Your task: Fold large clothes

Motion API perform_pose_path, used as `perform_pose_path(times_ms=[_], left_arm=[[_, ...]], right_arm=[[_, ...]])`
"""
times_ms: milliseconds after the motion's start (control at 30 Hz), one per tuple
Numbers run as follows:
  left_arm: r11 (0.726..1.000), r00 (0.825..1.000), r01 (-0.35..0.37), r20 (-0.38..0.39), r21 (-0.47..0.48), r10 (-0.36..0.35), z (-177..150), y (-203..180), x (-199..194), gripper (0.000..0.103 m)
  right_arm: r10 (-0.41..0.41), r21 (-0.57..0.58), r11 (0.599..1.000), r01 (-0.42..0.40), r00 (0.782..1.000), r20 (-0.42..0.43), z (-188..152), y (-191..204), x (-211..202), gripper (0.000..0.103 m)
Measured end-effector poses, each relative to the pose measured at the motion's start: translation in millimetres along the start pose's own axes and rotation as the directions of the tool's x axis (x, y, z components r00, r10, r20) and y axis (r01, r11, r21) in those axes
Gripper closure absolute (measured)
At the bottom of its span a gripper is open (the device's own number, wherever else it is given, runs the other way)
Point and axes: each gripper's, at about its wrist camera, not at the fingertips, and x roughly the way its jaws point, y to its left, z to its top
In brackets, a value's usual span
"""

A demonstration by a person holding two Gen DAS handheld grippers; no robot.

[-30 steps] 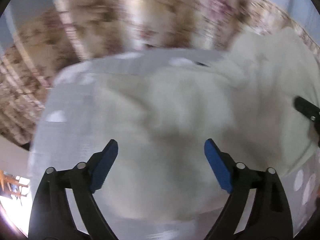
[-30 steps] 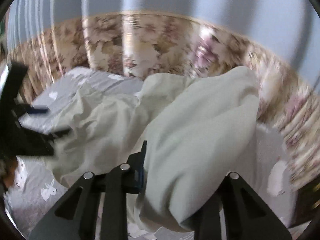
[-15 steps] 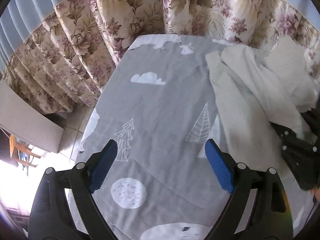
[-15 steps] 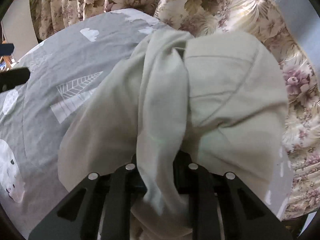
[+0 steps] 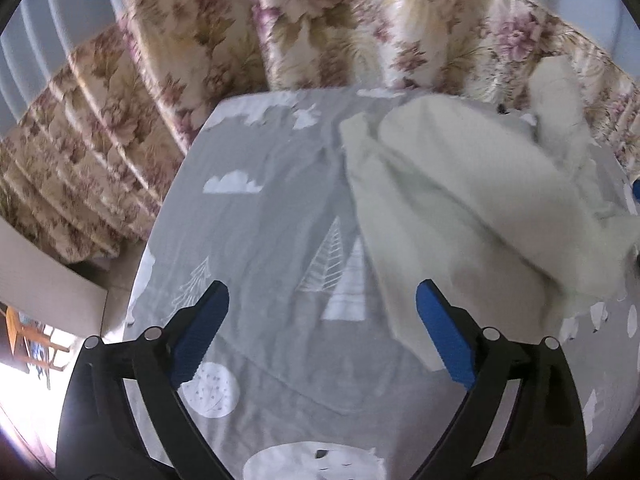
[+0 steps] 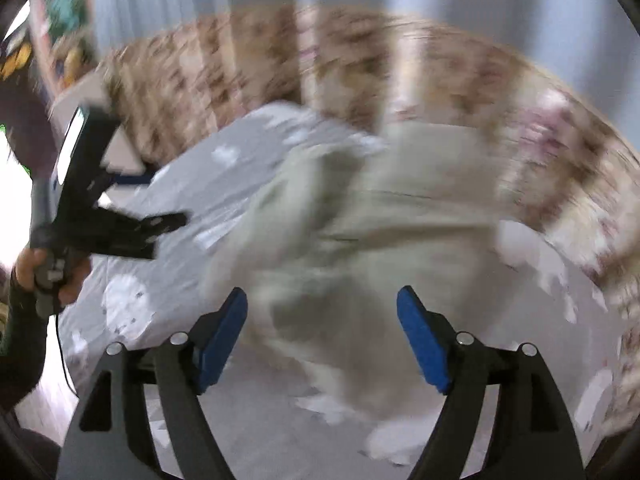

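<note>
A large cream garment (image 5: 460, 208) lies crumpled on the right half of the grey printed bed sheet (image 5: 272, 220). My left gripper (image 5: 322, 332) hovers over bare sheet beside the garment's left edge. Its jaws are opening wide and nothing is between them. In the blurred right wrist view, my right gripper (image 6: 320, 344) hangs over the garment (image 6: 360, 232). Its jaws are opening; cloth shows in the gap below, but the blue pads (image 6: 222, 344) do not press on it. The left gripper (image 6: 164, 198), held by a hand (image 6: 48, 276), shows at that view's left.
Floral curtains (image 5: 320, 28) hang close behind the bed's far edge and along its left side. The sheet's left edge (image 5: 160, 216) drops to the floor. A beige board (image 5: 44, 276) and a wooden chair (image 5: 24, 336) stand at lower left.
My right gripper opened and let go of the garment, which now lies loose on the sheet. The left gripper moved off the garment to over bare sheet at its left.
</note>
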Motion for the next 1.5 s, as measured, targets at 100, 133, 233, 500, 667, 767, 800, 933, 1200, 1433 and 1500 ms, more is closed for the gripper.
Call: perform_pose_path(times_ms=[100, 133, 233, 500, 667, 767, 800, 933, 1200, 1433, 1500], left_arm=[[0.998, 0.998, 0.055, 0.013, 0.010, -0.055, 8.9, -18.9, -5.4, 0.007], [0.996, 0.996, 0.084, 0.017, 0.016, -0.084, 13.3, -28.6, -6.7, 0.007], [0.989, 0.989, 0.142, 0.031, 0.032, -0.143, 24.4, -54.4, -9.8, 0.007], [0.970, 0.973, 0.225, 0.038, 0.087, -0.229, 55.6, -119.6, -1.8, 0.006], [0.952, 0.962, 0.269, -0.003, 0.148, -0.271, 65.3, -155.4, 13.9, 0.006], [0.954, 0.972, 0.235, -0.032, 0.188, -0.233, 63.1, -166.9, 32.5, 0.042], [0.943, 0.961, 0.275, -0.062, 0.188, -0.268, 62.2, -166.0, 38.6, 0.068], [0.941, 0.950, 0.310, -0.085, 0.138, -0.300, 59.1, -147.9, 46.6, 0.095], [0.956, 0.971, 0.240, -0.047, 0.168, -0.236, 30.0, -94.9, 2.3, 0.096], [0.959, 0.957, 0.279, -0.103, 0.058, -0.272, 2.6, -46.6, 26.8, 0.095], [0.959, 0.953, 0.285, -0.109, 0.006, -0.283, 11.6, -39.9, 43.4, 0.095]], right_arm=[[-0.024, 0.156, 0.988, 0.019, 0.999, 0.034, -13.3, -58.5, -5.5, 0.025], [-0.016, 0.204, 0.979, 0.007, 0.999, 0.045, -17.8, -75.7, -3.0, 0.025], [-0.017, 0.300, 0.954, 0.001, 0.999, 0.050, -33.9, -115.6, 15.4, 0.025], [0.171, 0.397, 0.898, -0.187, 0.982, 0.077, -58.5, -149.5, 70.8, 0.048], [0.248, 0.387, 0.884, -0.262, 0.965, 0.086, -56.4, -140.2, 86.4, 0.060], [0.256, 0.376, 0.887, -0.269, 0.963, 0.084, -55.7, -135.4, 87.0, 0.063], [0.247, 0.369, 0.893, -0.259, 0.966, 0.081, -54.6, -133.8, 86.1, 0.063], [0.206, 0.356, 0.905, -0.233, 0.972, 0.114, -52.1, -134.8, 73.4, 0.061], [0.212, 0.203, 0.953, -0.226, 0.973, 0.090, -17.0, -73.4, 66.2, 0.061], [0.161, 0.104, 0.981, -0.164, 0.986, 0.038, -1.4, -35.9, 86.2, 0.060], [0.123, 0.080, 0.989, -0.126, 0.992, 0.034, 7.3, -31.5, 95.0, 0.056]])
